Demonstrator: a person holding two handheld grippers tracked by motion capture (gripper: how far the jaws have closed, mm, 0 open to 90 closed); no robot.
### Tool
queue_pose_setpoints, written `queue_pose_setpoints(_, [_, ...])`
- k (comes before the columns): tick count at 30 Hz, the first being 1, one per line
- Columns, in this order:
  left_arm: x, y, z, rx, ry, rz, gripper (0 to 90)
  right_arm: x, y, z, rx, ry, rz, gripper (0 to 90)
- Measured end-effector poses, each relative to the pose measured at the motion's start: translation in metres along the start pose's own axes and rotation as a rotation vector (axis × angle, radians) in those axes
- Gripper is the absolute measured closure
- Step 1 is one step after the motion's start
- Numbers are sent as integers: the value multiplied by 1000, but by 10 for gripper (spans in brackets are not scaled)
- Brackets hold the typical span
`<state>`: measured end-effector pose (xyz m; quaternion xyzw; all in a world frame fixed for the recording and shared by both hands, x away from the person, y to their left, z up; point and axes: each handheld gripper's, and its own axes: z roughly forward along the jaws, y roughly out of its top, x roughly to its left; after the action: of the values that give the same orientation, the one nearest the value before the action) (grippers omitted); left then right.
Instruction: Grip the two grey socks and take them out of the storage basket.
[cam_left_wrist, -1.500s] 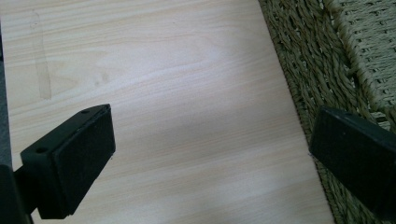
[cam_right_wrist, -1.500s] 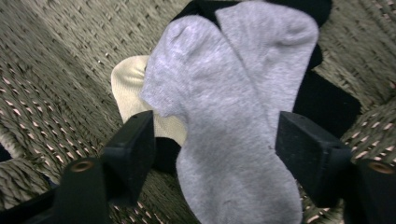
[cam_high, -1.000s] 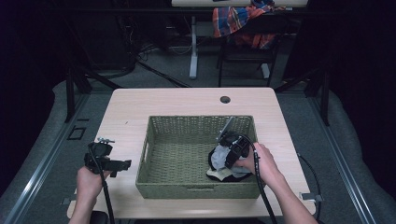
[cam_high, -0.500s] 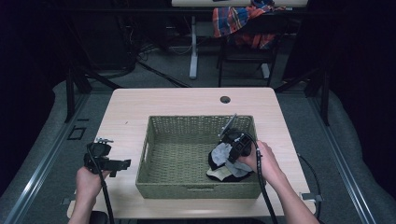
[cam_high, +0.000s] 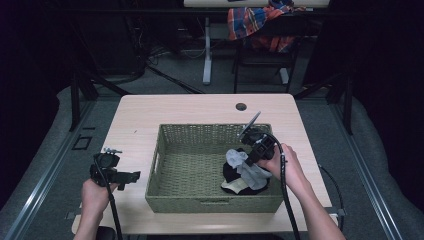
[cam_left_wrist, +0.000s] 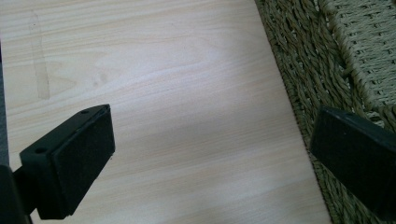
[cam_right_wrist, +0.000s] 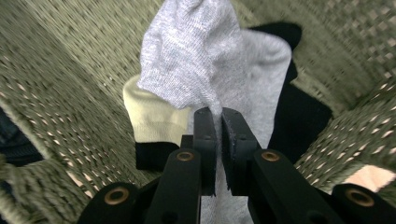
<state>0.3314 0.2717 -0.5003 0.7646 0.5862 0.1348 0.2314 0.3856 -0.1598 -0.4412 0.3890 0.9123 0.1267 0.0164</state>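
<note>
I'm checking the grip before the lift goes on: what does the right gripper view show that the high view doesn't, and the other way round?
Right gripper view alone: the right gripper has its jaws shut on a fold of the grey sock, with a cream cuff and black fabric beneath.

High view alone: the left gripper over the table left of the basket, jaws open, holding nothing, and a plaid cloth on a chair beyond.

Both: the woven basket with the grey sock raised above the dark pile in its right part.
</note>
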Motion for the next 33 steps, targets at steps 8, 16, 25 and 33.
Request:
queue_pose_setpoints(8, [0,-1,-1,-1,1,1,4,-11,4,-22,-53,-2,21,857])
queue_pose_setpoints(16, [-1,1,1,3,1,5,5,-21,18,-33,-83,10,34,857])
queue_pose_setpoints(25, [1,-4,-1,12,0,1,3,-32,18,-41,-122,11,59,857])
queue_pose_setpoints(33, [0,-3,-1,13,-3,4,3,-27,15,-53,-144,-9,38,859])
